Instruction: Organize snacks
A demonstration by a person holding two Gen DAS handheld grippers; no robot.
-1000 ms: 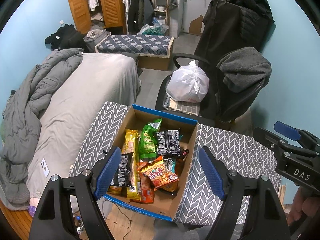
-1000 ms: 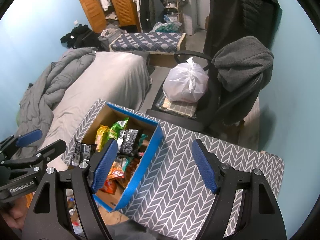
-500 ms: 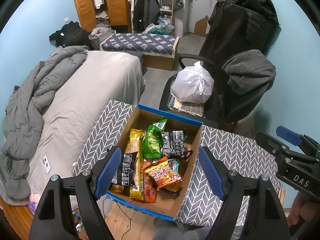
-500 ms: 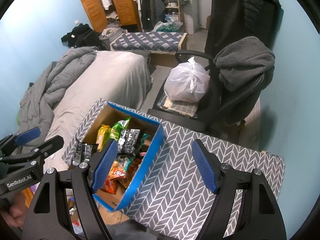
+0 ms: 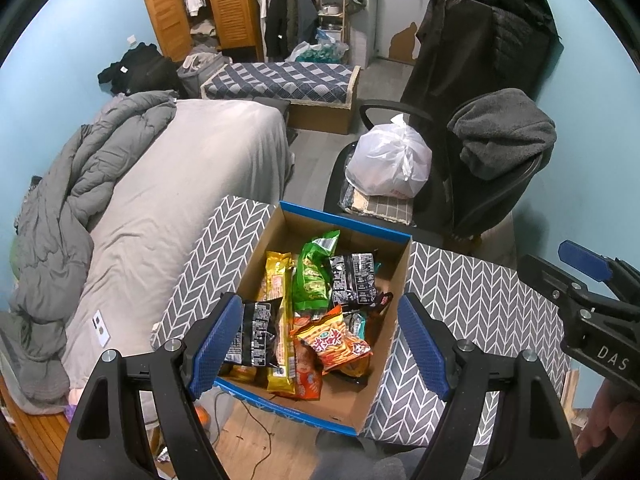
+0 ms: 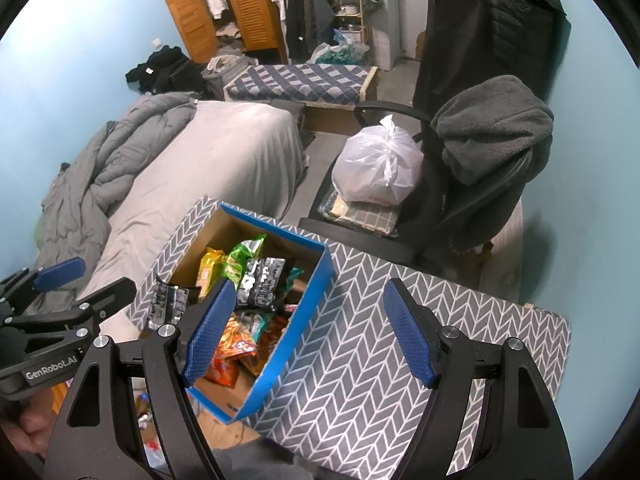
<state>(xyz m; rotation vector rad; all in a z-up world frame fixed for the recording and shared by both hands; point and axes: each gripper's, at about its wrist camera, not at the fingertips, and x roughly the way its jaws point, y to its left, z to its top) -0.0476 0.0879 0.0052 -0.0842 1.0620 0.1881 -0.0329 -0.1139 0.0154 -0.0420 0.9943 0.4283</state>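
Note:
A blue-rimmed cardboard box [image 5: 394,280] stands on a grey herringbone cloth [image 5: 472,300] and holds several snack packets: a green bag [image 5: 314,272], a black packet [image 5: 354,280], a yellow packet [image 5: 278,280], an orange bag [image 5: 332,340]. Another black packet [image 5: 256,334] lies over the box's left rim. My left gripper [image 5: 320,340] is open and empty above the box. My right gripper [image 6: 308,334] is open and empty above the box's right wall [image 6: 308,312] and the cloth [image 6: 380,360].
A bed with a grey duvet [image 5: 80,184] lies to the left. An office chair [image 5: 480,184] holding a white plastic bag [image 5: 390,160] stands behind the box. A low patterned mattress [image 5: 280,80] and a wardrobe [image 5: 224,0] stand at the back.
Both grippers have drawn back slightly, so the box sits a little farther off in both views. Jaws stay open. The snacks have not moved.

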